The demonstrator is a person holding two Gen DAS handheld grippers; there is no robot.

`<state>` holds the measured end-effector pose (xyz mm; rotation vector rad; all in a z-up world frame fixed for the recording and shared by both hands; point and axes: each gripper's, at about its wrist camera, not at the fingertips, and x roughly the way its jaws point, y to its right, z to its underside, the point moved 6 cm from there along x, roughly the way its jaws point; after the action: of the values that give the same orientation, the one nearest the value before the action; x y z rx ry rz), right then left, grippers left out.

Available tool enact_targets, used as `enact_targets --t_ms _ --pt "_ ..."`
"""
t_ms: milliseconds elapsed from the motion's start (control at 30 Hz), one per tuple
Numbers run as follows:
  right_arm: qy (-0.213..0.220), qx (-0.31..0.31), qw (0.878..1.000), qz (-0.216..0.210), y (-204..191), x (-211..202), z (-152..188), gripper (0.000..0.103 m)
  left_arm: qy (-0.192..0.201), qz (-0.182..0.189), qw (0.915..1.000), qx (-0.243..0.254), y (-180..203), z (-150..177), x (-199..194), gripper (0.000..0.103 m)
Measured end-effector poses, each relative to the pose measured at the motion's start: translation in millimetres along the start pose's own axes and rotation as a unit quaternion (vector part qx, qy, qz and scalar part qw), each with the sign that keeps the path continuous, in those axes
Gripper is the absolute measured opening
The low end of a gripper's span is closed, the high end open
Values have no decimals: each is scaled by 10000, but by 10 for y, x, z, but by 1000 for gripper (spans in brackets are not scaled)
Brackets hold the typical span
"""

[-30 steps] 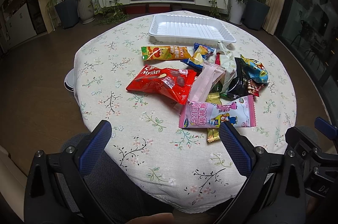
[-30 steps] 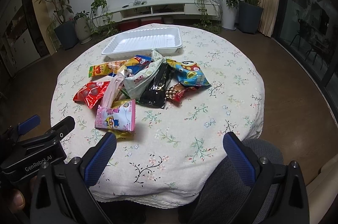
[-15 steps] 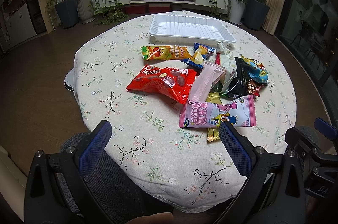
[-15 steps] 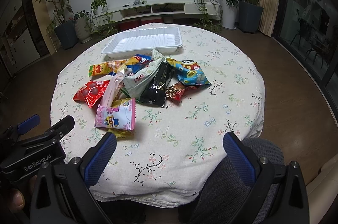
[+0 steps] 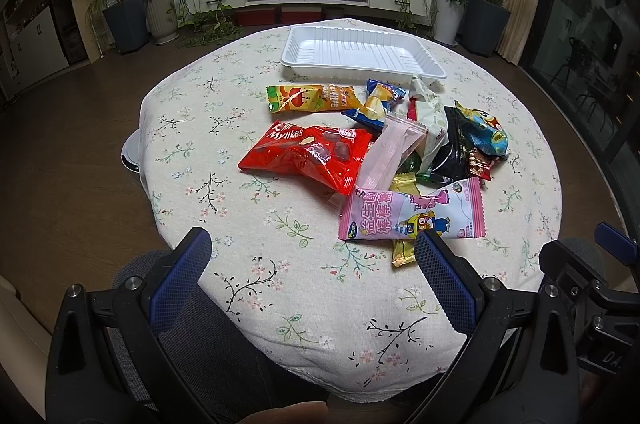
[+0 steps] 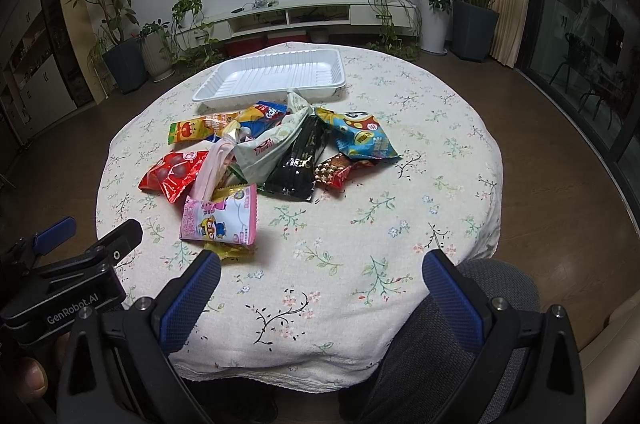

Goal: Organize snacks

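Both grippers, left gripper (image 5: 312, 280) and right gripper (image 6: 320, 288), hang wide open, empty, at the table's (image 6: 440, 127) near edge; snack pile (image 6: 280, 151) mid-table, white tray (image 6: 272, 75) by the far edge.

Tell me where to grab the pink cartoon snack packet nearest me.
Grip the pink cartoon packet by its near crimped edge, coming from the person's side with the left tongs. It lies flat atop the pile, that edge unobstructed, and those open tongs are probably nearest.

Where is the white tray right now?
In both views the tray sits empty at the table's far edge, just behind the snack pile, toward the TV.
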<state>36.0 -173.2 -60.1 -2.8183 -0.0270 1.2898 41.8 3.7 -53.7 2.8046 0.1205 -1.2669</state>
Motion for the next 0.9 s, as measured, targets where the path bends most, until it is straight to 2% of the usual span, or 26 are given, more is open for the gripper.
enact_targets --t_ms 900 --pt "-29 7 10000 -6 1 24 9 103 2 51 10000 -10 -13 55 36 103"
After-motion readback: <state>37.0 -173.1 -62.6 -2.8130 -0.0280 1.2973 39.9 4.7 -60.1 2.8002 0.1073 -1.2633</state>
